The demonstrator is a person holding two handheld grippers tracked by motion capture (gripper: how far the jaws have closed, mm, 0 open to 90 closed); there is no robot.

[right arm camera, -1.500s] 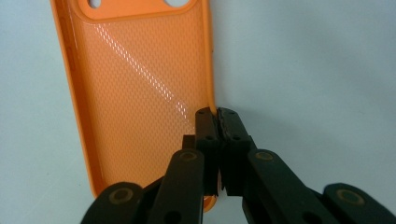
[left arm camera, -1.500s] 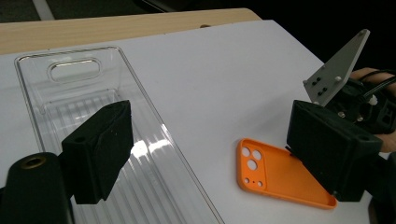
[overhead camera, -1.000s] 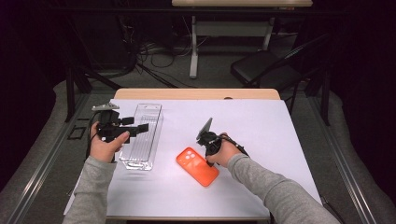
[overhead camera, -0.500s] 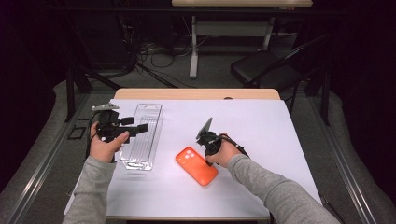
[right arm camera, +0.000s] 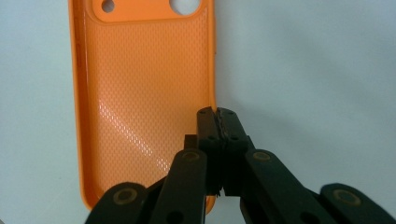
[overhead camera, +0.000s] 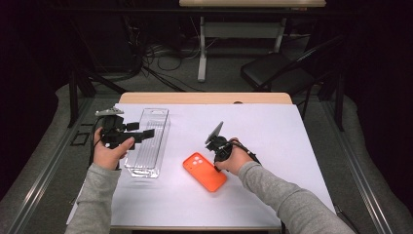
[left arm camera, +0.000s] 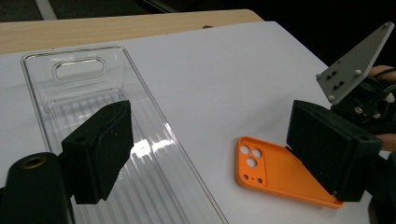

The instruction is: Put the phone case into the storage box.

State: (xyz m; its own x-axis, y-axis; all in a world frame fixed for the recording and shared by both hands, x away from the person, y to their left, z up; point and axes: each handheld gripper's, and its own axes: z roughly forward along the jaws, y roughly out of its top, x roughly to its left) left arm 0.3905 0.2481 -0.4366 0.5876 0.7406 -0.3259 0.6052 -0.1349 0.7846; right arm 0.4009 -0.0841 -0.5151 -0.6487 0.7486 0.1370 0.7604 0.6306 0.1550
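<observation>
An orange phone case (overhead camera: 204, 171) lies inner side up on the white table (overhead camera: 282, 146), camera holes toward the far left. My right gripper (overhead camera: 217, 163) points down at its near right edge. In the right gripper view the jaws are pressed together (right arm camera: 217, 114) on the case's side wall (right arm camera: 144, 93). A clear plastic tray (overhead camera: 148, 141) lies lengthwise at the left. My left gripper (overhead camera: 145, 131) hovers over it, pointing right, with its jaws wide apart (left arm camera: 210, 121) and nothing between them. The left gripper view shows the tray (left arm camera: 79, 70) and the case (left arm camera: 275, 172).
The table's wooden far edge (overhead camera: 204, 98) borders a dark floor with cables, a desk frame (overhead camera: 202, 53) and a black chair (overhead camera: 277, 70). Open white surface stretches to the right of the case and behind it.
</observation>
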